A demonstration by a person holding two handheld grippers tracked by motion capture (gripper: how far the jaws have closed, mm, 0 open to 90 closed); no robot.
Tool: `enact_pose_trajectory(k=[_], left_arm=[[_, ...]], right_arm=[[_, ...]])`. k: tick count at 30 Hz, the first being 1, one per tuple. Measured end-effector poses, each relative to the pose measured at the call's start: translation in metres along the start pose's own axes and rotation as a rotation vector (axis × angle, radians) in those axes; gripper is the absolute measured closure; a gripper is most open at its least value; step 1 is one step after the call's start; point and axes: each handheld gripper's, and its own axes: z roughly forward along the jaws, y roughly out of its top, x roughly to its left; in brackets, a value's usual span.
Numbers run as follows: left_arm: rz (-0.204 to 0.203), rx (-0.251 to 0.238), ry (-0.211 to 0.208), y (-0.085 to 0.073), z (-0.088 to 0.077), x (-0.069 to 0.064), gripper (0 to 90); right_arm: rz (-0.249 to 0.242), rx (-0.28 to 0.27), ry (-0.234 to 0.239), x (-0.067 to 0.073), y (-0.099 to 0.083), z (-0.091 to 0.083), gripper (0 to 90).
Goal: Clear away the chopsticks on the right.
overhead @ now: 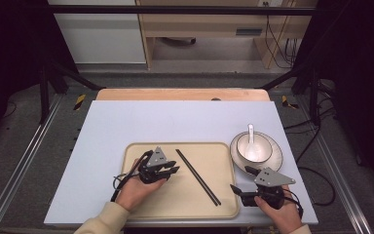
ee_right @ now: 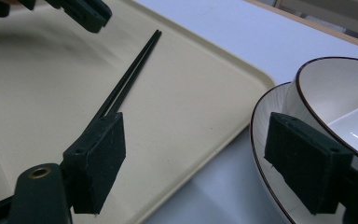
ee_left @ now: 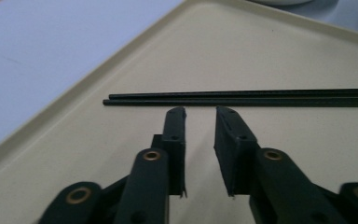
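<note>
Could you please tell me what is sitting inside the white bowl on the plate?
A white spoon rests inside the bowl, handle leaning over the far rim. The bowl hides the plate's centre beneath it.

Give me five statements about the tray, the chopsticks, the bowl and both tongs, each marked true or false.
1. The chopsticks lie on the tray. True.
2. The left tongs grip the chopsticks. False: their jaws stand a narrow gap apart just short of the chopsticks, with nothing between them.
3. A white spoon rests in the bowl. True.
4. The bowl stands on the tray. False: it sits on a plate beside the tray, on the table.
5. The right tongs are shut on the plate. False: their jaws stand wide apart, holding nothing.
</note>
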Motion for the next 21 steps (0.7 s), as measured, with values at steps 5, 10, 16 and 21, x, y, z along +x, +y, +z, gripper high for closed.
enact_pose_trajectory(k=[5,10,16,21], left_arm=[[-0.01,0.046,-0.007,0.007,0.015,-0.003,86.0],[-0.027,0.085,-0.003,0.01,0.029,-0.006,87.7],[-0.041,0.091,0.006,0.015,0.045,-0.006,87.8],[-0.027,0.084,0.001,0.022,0.055,-0.008,87.5]], right_arm=[[0.004,-0.044,0.003,-0.005,-0.002,-0.005,15.6],[0.043,-0.056,0.023,-0.007,-0.005,-0.004,7.1],[0.036,-0.041,0.033,-0.004,-0.007,-0.001,10.0],[0.027,-0.02,0.043,0.0,-0.007,0.005,11.0]])
